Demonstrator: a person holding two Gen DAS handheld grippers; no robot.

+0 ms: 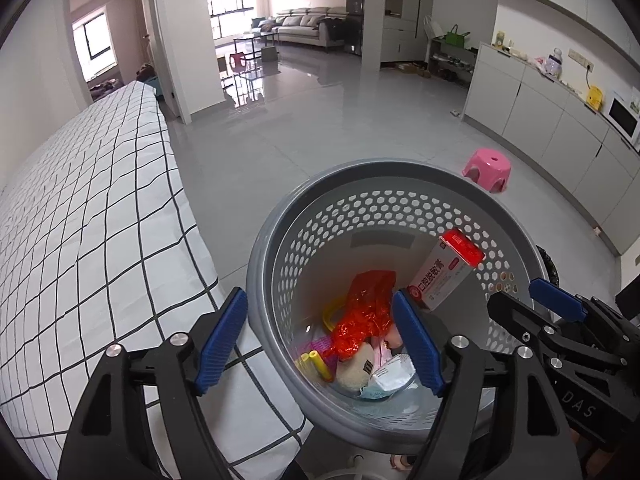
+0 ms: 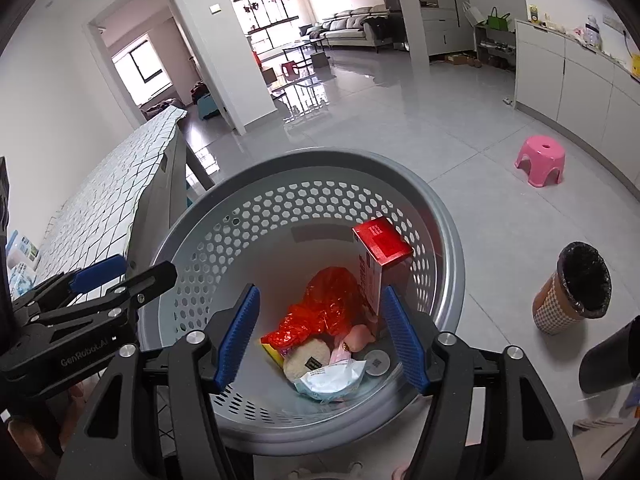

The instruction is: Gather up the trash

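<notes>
A grey perforated basket (image 1: 276,232) stands below both grippers, and shows in the right wrist view (image 2: 448,224) too. Inside it lie a red-and-white box (image 1: 444,276) leaning on the wall, a crumpled red wrapper (image 1: 366,312), yellow tubes (image 1: 318,364), a round beige item (image 1: 354,372) and a white packet (image 1: 390,374). The right wrist view shows the box (image 2: 380,256), the wrapper (image 2: 324,308) and the packet (image 2: 330,378). My left gripper (image 1: 320,344) is open and empty, its jaws straddling the basket's left rim. My right gripper (image 2: 320,340) is open and empty above the basket's inside.
A table with a white checked cloth (image 1: 88,240) stands at the left, touching the basket. A pink stool (image 2: 540,162) stands on the grey tiled floor at the right. A small bin with a black liner (image 2: 576,292) stands right of the basket. Cabinets (image 1: 560,120) line the right wall.
</notes>
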